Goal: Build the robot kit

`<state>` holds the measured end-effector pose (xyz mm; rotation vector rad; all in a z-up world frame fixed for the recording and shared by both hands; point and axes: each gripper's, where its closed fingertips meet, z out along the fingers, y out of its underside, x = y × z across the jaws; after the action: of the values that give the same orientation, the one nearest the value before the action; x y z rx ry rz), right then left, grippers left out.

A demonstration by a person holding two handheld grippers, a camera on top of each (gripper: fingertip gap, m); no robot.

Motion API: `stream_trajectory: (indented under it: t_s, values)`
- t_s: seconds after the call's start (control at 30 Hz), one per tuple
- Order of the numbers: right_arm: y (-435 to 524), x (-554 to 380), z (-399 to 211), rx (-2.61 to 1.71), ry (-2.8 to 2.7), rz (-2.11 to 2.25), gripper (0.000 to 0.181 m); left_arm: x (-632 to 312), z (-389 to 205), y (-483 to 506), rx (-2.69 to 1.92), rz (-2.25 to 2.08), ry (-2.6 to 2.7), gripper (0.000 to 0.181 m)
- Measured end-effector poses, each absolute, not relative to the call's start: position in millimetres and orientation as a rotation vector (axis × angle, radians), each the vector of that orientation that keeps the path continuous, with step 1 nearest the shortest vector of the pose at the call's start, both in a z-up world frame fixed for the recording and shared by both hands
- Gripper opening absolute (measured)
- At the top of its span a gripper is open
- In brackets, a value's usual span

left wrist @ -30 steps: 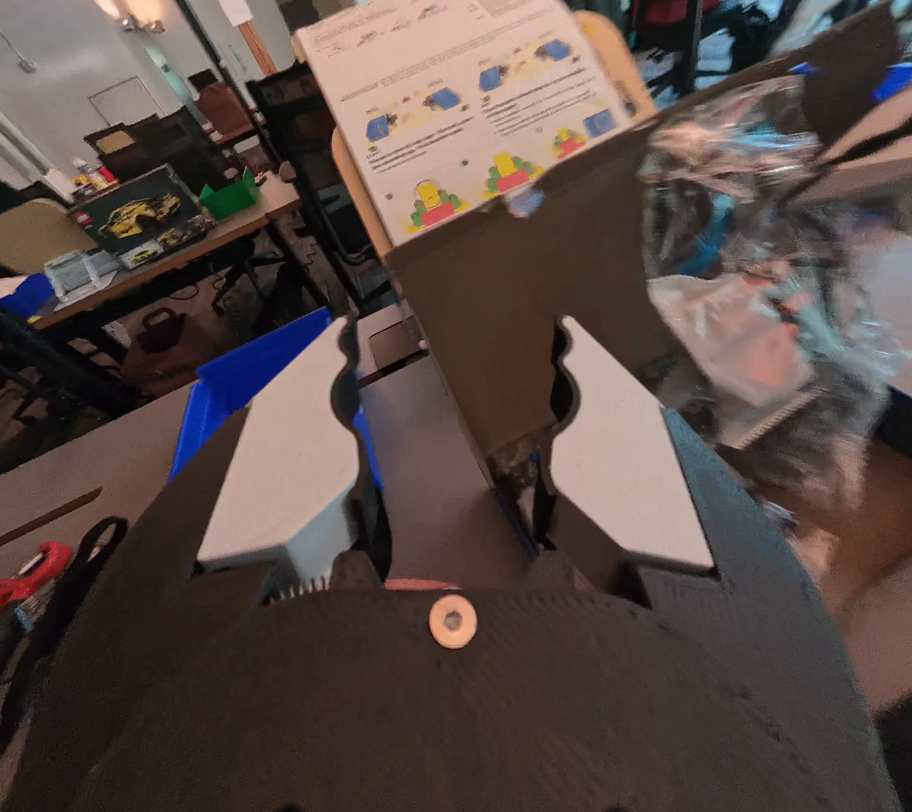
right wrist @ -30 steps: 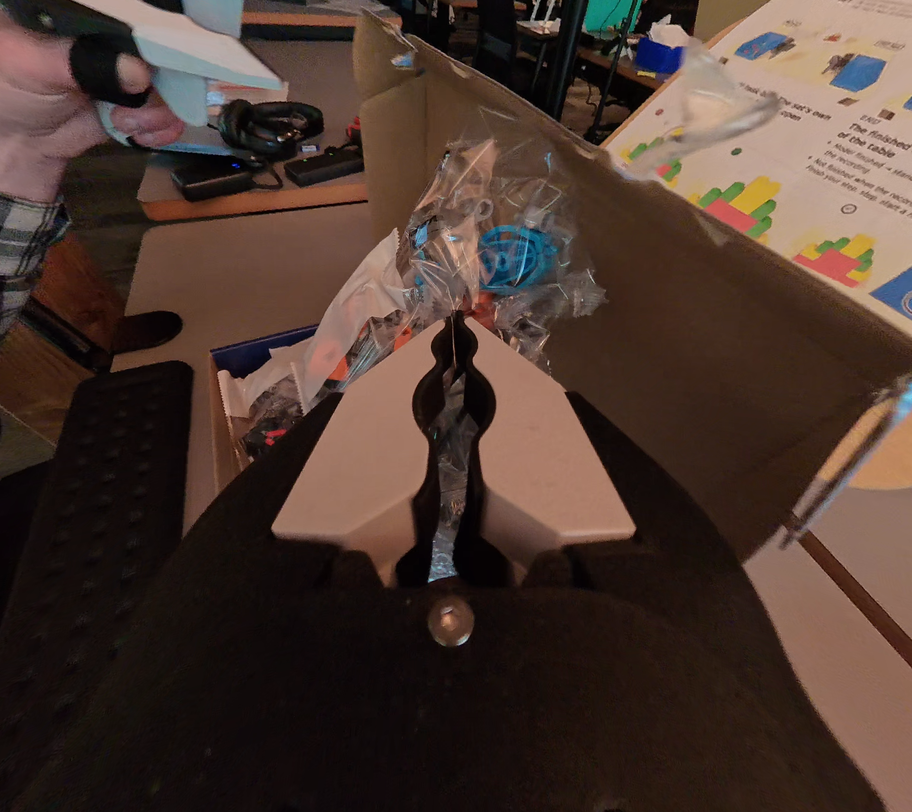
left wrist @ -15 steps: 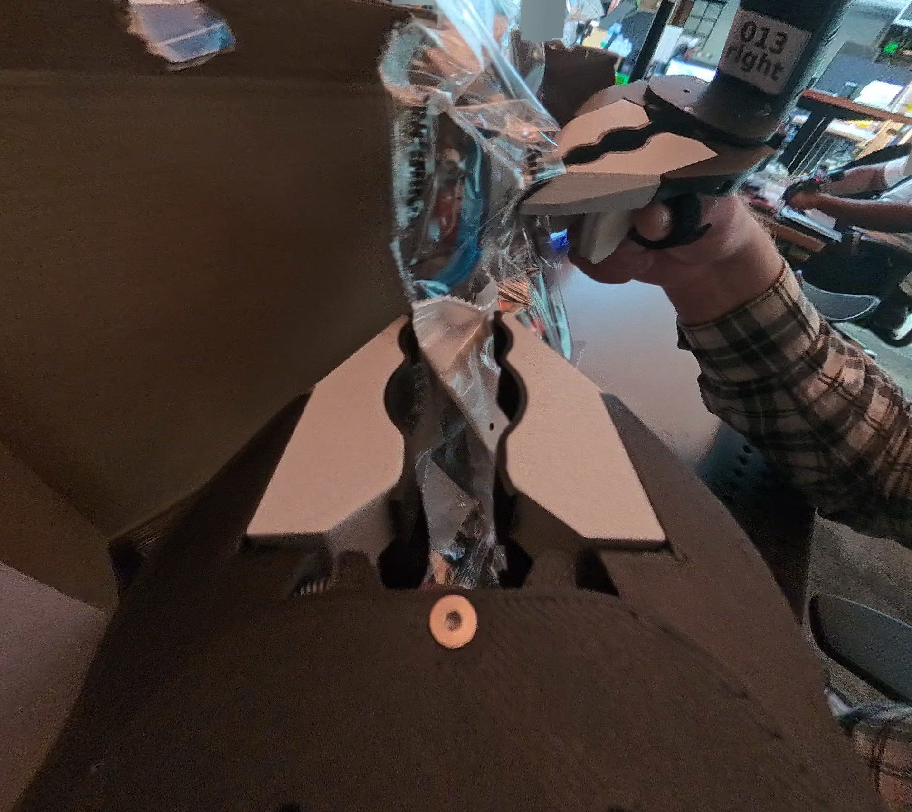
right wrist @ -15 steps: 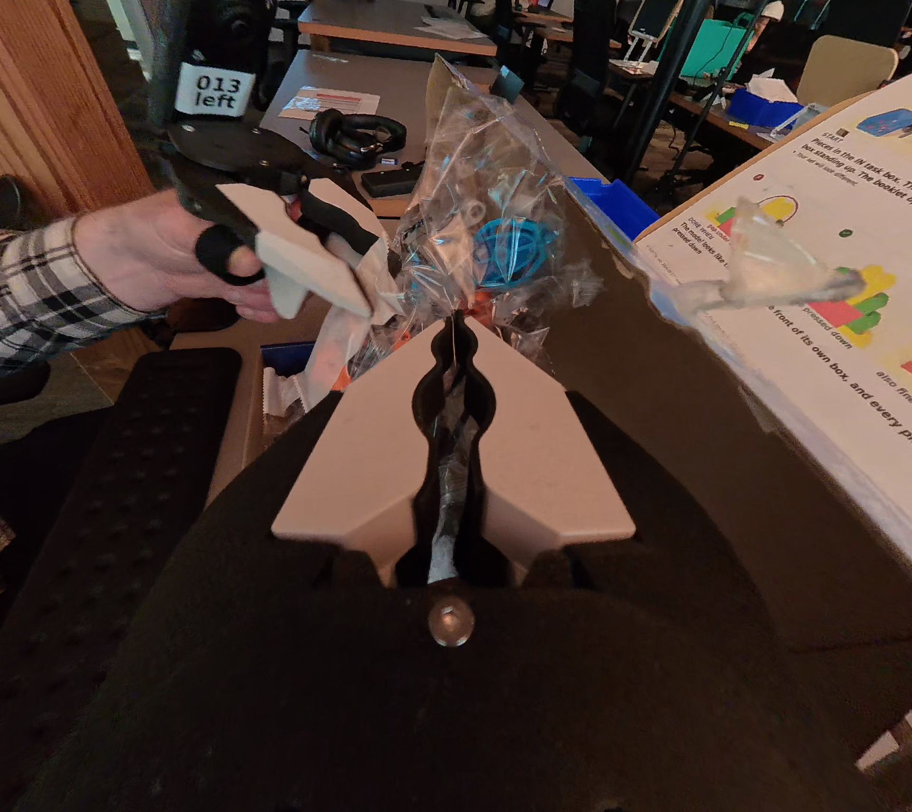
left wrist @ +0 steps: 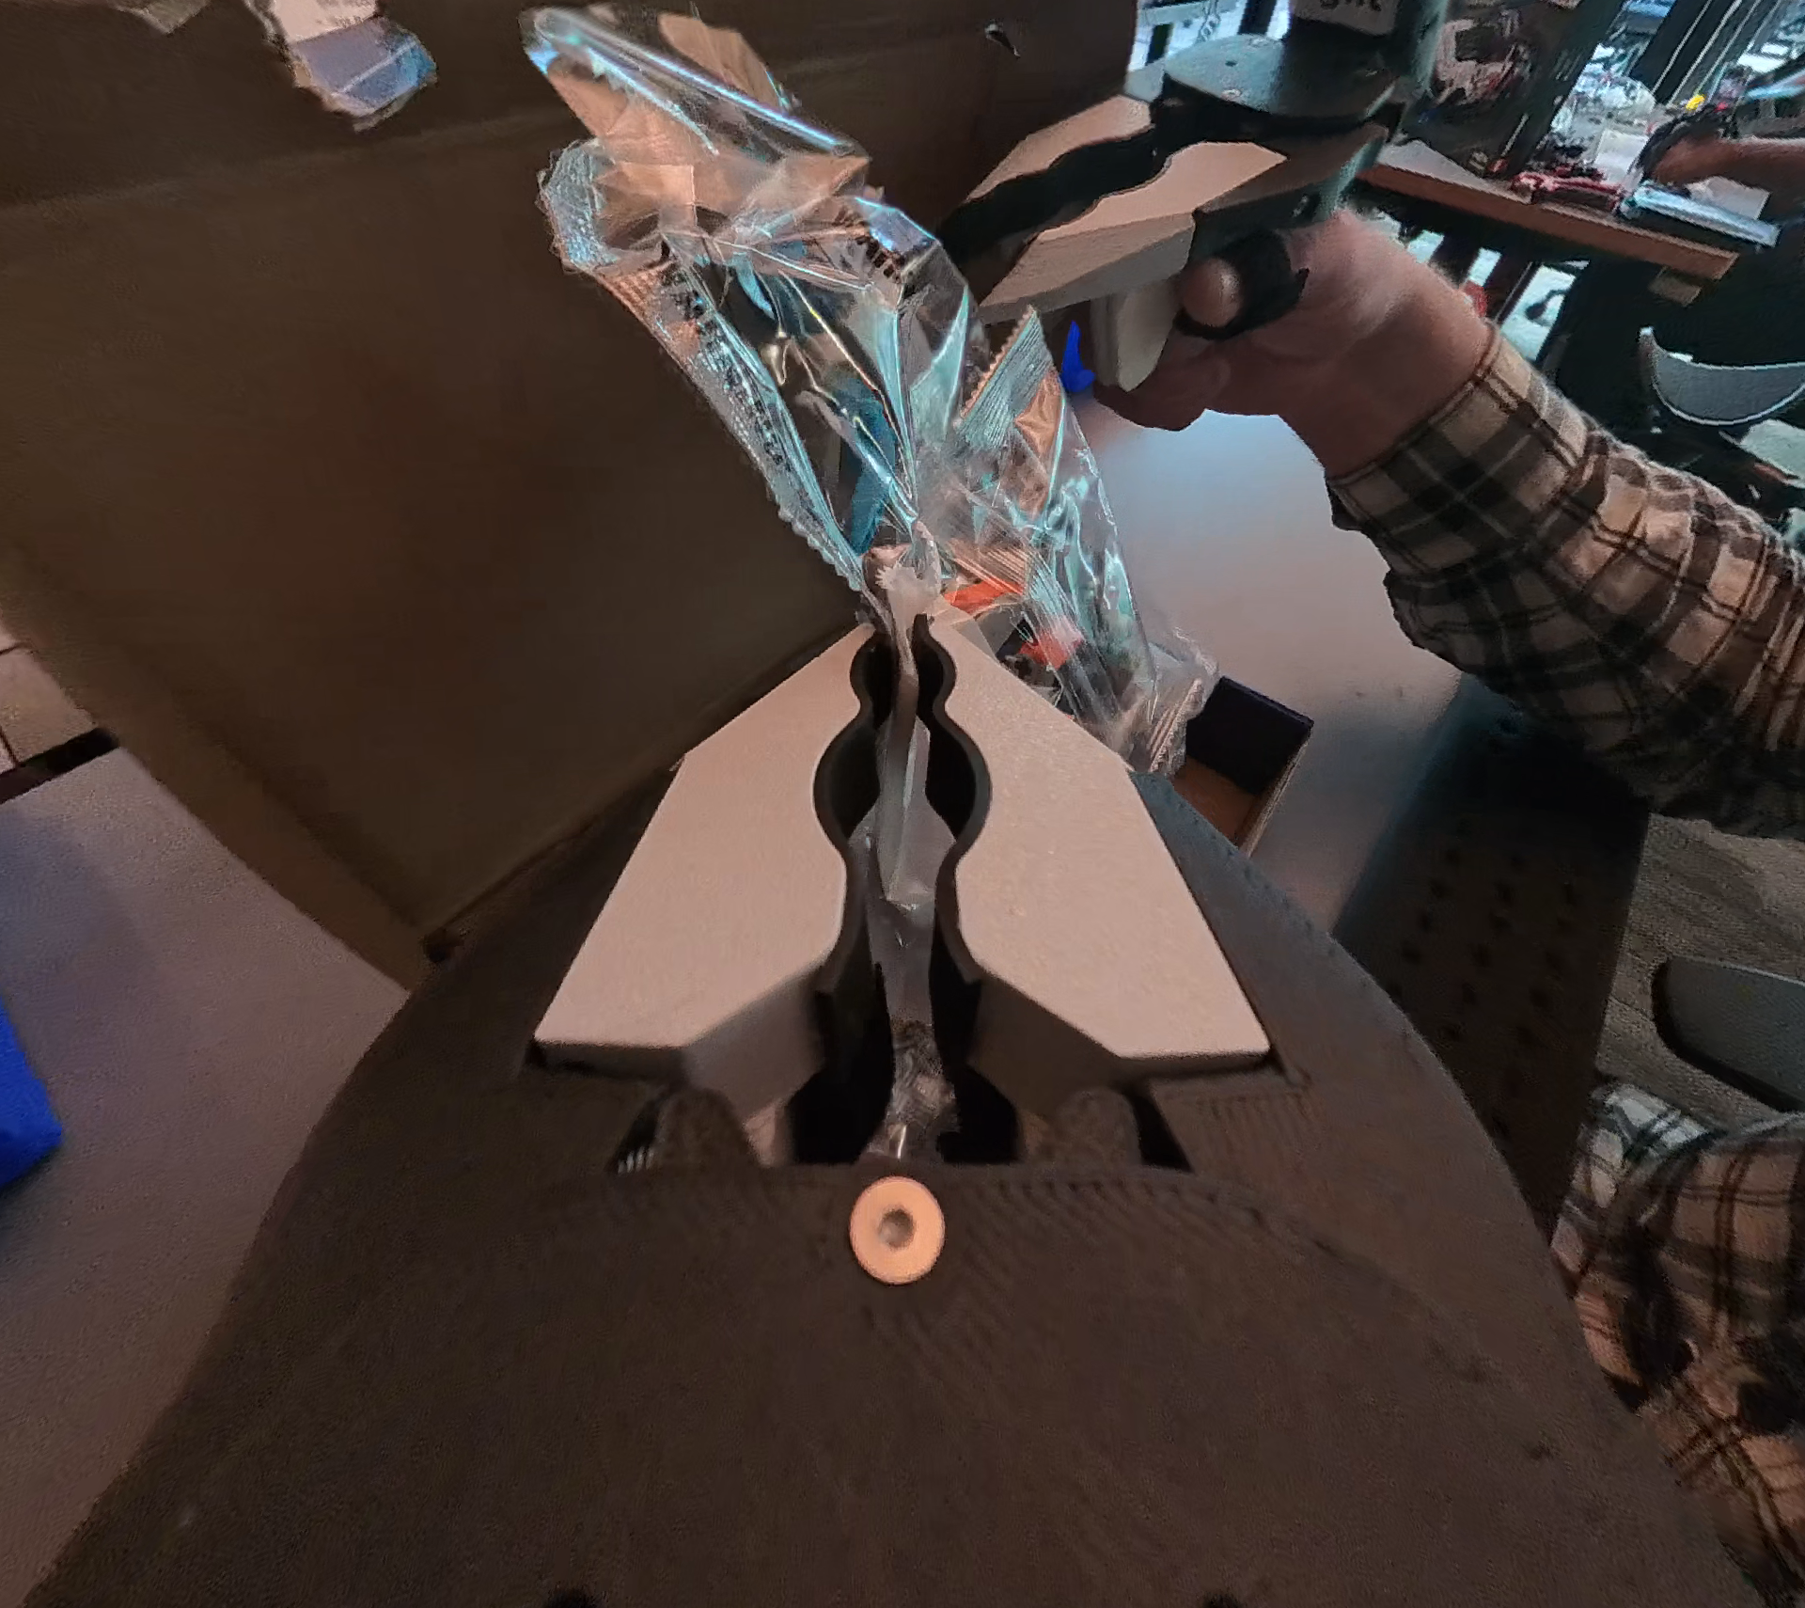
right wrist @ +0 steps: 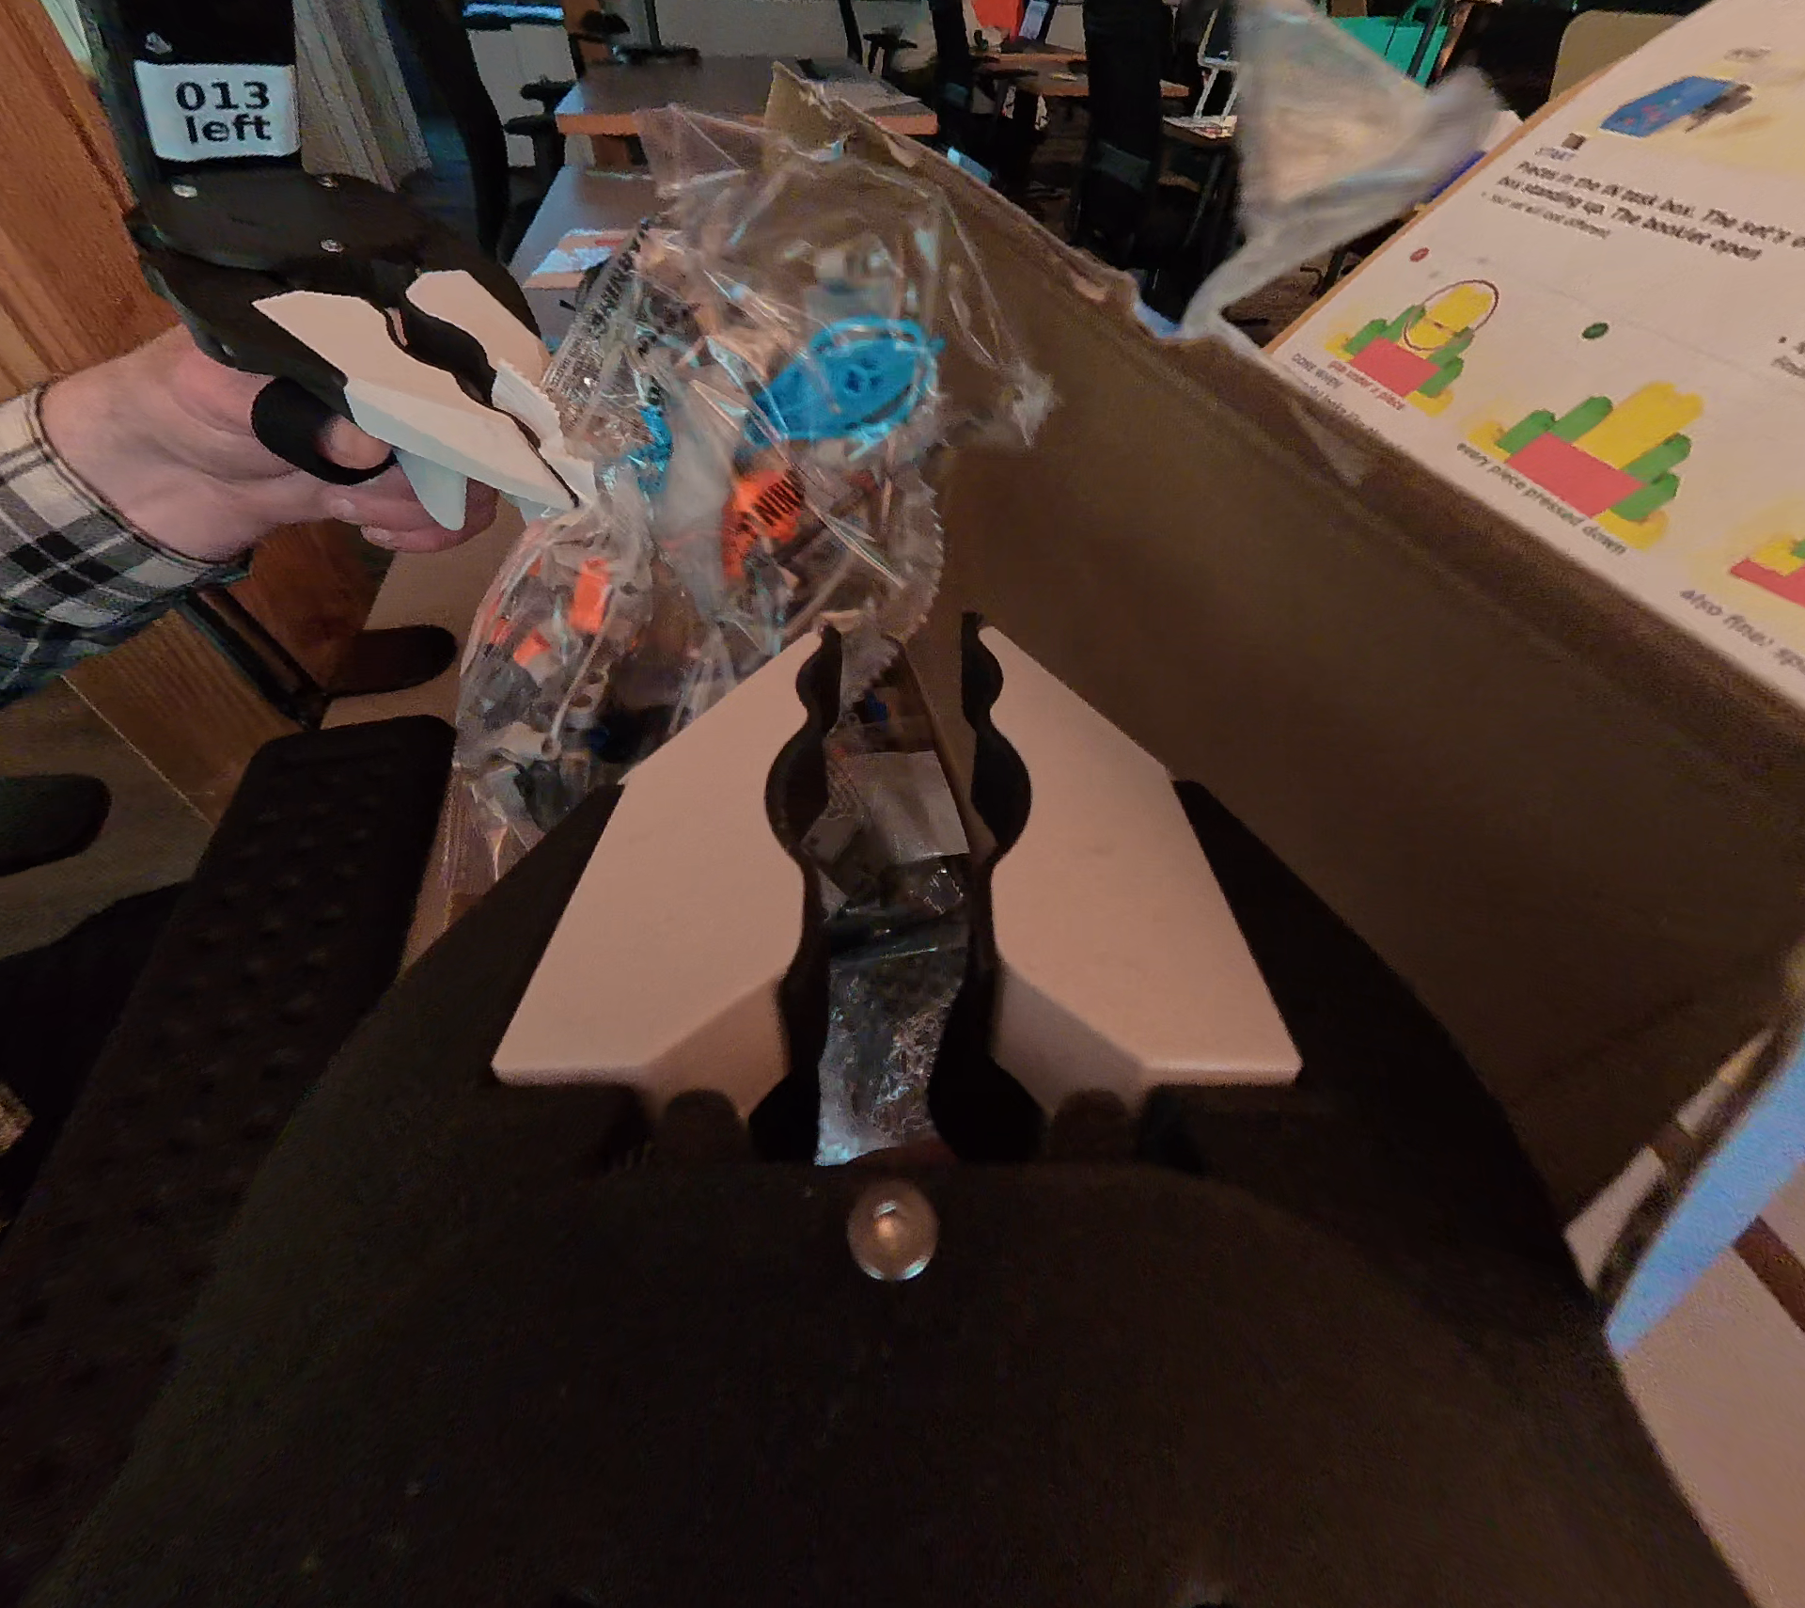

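A clear plastic bag (left wrist: pixel 830 350) of small blue, orange and grey parts hangs in front of a brown cardboard box flap (left wrist: pixel 391 438). My left gripper (left wrist: pixel 903 633) is shut on the bag's lower corner; it shows the same way in the right wrist view (right wrist: pixel 571 477), pinching the bag's (right wrist: pixel 762 408) left edge. My right gripper (right wrist: pixel 899 633) has its fingers parted, with the bag's serrated edge loose between them. In the left wrist view the right gripper (left wrist: pixel 962 262) sits at the bag's upper right side, held by a hand in a plaid sleeve.
A printed sheet with coloured brick pictures (right wrist: pixel 1612 389) leans behind the flap (right wrist: pixel 1270 584). A torn scrap of clear film (right wrist: pixel 1319 125) sticks up from the flap's edge. A black mat (right wrist: pixel 244 926) lies beside the open box (left wrist: pixel 1240 770). Desks and chairs stand behind. One gripper's finger ends stand about 12 cm off the other's.
My left gripper has swung in from the box's outside and closed on the bag's corner. My right gripper, shut on the bag before, has now opened its fingers.
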<state>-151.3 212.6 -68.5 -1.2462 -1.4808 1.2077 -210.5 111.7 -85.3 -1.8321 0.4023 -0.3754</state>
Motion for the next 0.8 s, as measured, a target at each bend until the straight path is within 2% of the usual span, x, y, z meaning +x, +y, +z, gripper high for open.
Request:
stream_trajectory:
  t_s: [0.17, 0.37, 0.43, 0.53, 0.57, 0.63, 0.7, 0.8]
  values:
    - [210, -153, -78, -1.264, -1.528, 1.145, 0.037, -236, -75, 97, -1.830, -0.332, 0.410, 0.000]
    - [157, -156, -95, -1.214, -1.766, 1.262, 0.070, -248, -68, 88, -1.782, -0.357, 0.418, 0.000]
    - [142, -161, -108, -1.213, -1.841, 1.257, 0.067, -245, -68, 88, -1.779, -0.359, 0.427, 0.000]
    - [125, -172, -124, -1.225, -1.895, 1.280, 0.045, -239, -63, 88, -1.770, -0.349, 0.443, 0.000]
    - [125, -174, -137, -1.246, -1.938, 1.220, 0.044, -239, -60, 88, -1.765, -0.339, 0.444, 0.000]
    - [126, -172, -160, -1.284, -2.029, 1.118, 0.062, -240, -55, 88, -1.754, -0.322, 0.430, 0.000]
    - [123, -167, -167, -1.287, -2.083, 1.119, 0.071, -240, -51, 87, -1.749, -0.314, 0.428, 0.000]
    - [125, -159, -177, -1.265, -2.151, 1.054, 0.061, -240, -49, 88, -1.747, -0.292, 0.421, 0.000]
